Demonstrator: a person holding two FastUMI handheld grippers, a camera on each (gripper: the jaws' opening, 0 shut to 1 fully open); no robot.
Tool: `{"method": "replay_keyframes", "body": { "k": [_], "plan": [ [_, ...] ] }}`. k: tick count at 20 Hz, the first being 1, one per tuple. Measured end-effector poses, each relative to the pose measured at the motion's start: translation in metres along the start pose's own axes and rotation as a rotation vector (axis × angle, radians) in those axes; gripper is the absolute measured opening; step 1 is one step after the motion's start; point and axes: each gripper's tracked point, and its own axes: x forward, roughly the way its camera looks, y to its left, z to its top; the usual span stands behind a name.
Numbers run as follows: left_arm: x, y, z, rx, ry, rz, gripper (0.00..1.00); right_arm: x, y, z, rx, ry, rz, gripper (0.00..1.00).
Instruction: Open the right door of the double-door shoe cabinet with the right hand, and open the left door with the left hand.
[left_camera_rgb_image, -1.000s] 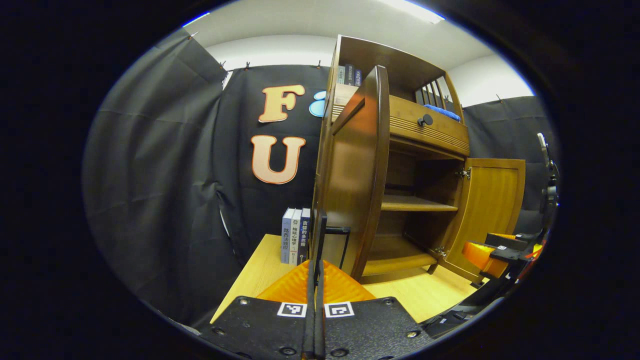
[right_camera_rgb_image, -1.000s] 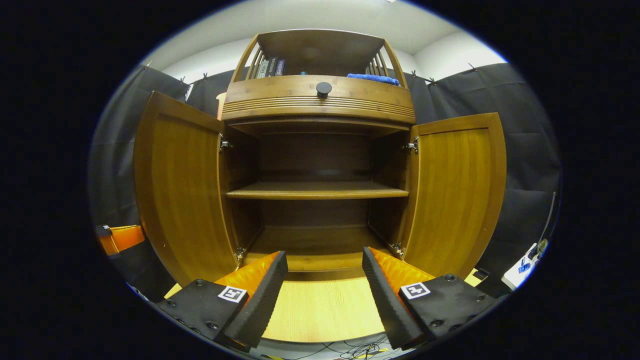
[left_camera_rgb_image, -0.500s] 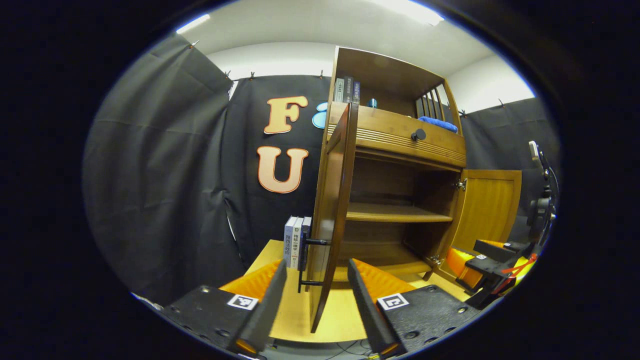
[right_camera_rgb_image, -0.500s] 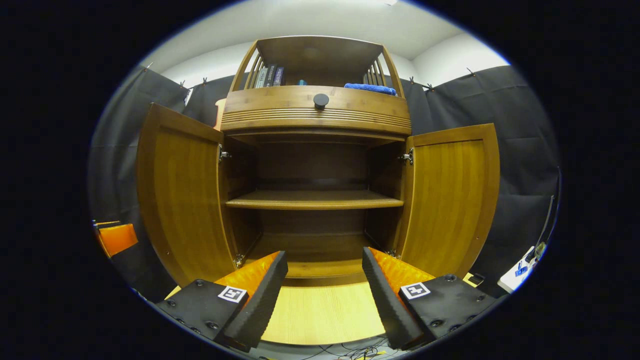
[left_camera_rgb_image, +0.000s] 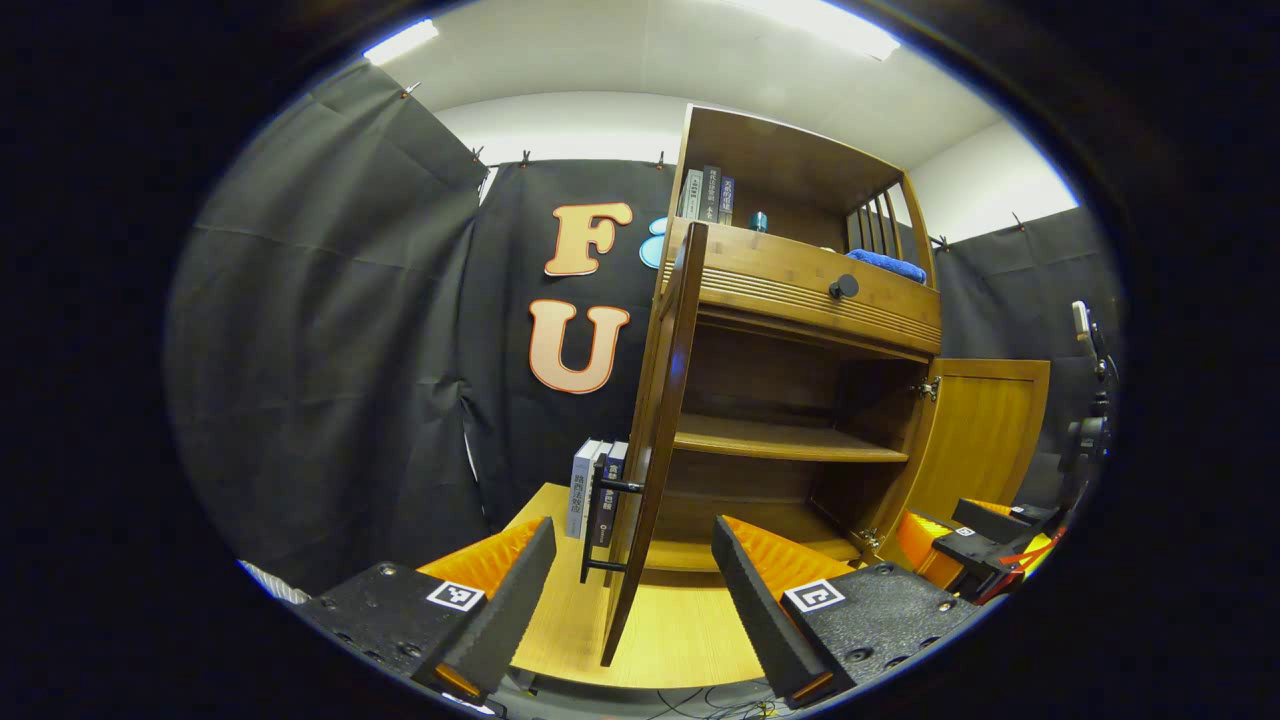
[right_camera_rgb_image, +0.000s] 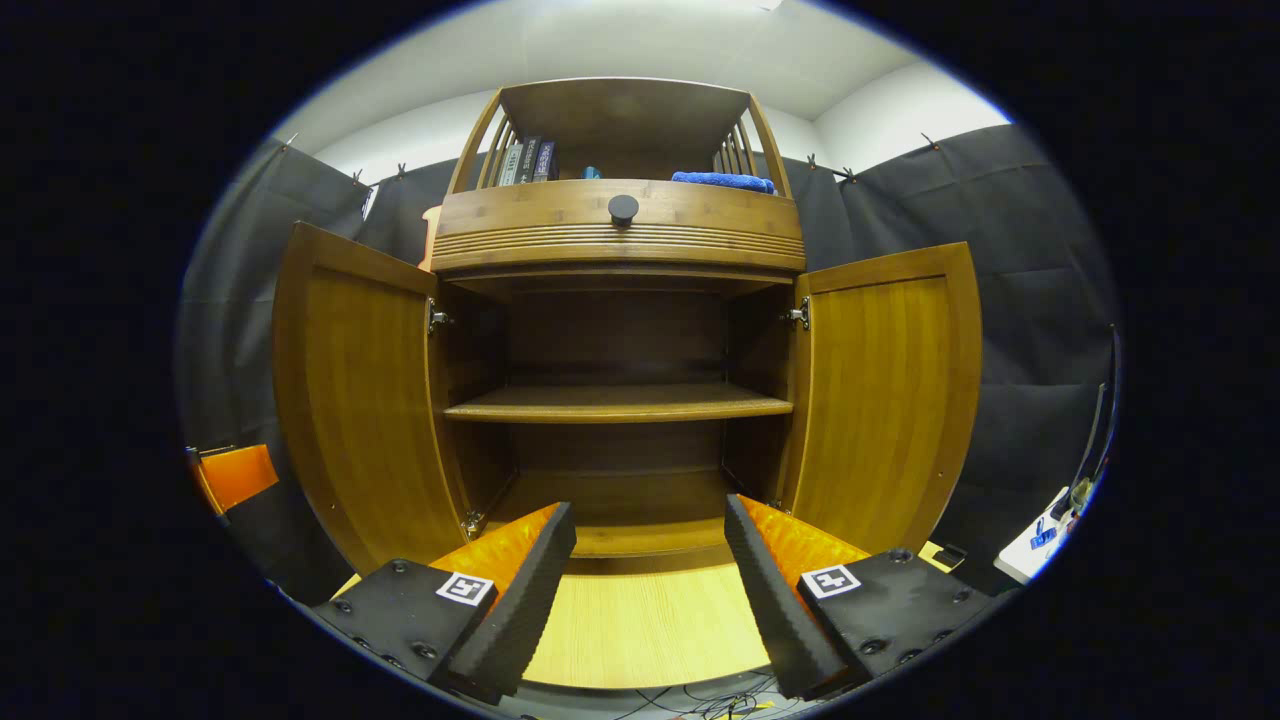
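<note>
The wooden shoe cabinet (right_camera_rgb_image: 620, 240) stands on a light wood table with both doors swung wide. In the right gripper view the left door (right_camera_rgb_image: 360, 400) and the right door (right_camera_rgb_image: 880, 390) flank two bare shelves. My right gripper (right_camera_rgb_image: 650, 570) is open in front of the cabinet's base and touches nothing. In the left gripper view the left door (left_camera_rgb_image: 655, 430) is edge-on, its black bar handle (left_camera_rgb_image: 605, 525) facing left. My left gripper (left_camera_rgb_image: 635, 545) is open, with the door's edge in line between its fingers but farther off. The right door (left_camera_rgb_image: 985, 435) stands at the far right.
Several books (left_camera_rgb_image: 592, 488) stand on the table (left_camera_rgb_image: 690, 630) behind the left door. A closed drawer with a black knob (right_camera_rgb_image: 623, 208) sits above the doors; books and a blue cloth (right_camera_rgb_image: 722, 180) lie on the top shelf. The other gripper (left_camera_rgb_image: 975, 530) is low at the right.
My left gripper went from shut at the left door's handle to open and drew back from it. The left door stayed wide. The right gripper barely shifted.
</note>
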Motion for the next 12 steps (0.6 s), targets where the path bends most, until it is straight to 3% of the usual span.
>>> {"method": "replay_keyframes", "body": {
  "k": [12],
  "plan": [
    [0.0016,-0.0086,-0.0037,-0.012,0.012,-0.014,0.91,-0.0040,-0.0112,0.0035,0.001,0.003,0.002,0.91]
  ]
}}
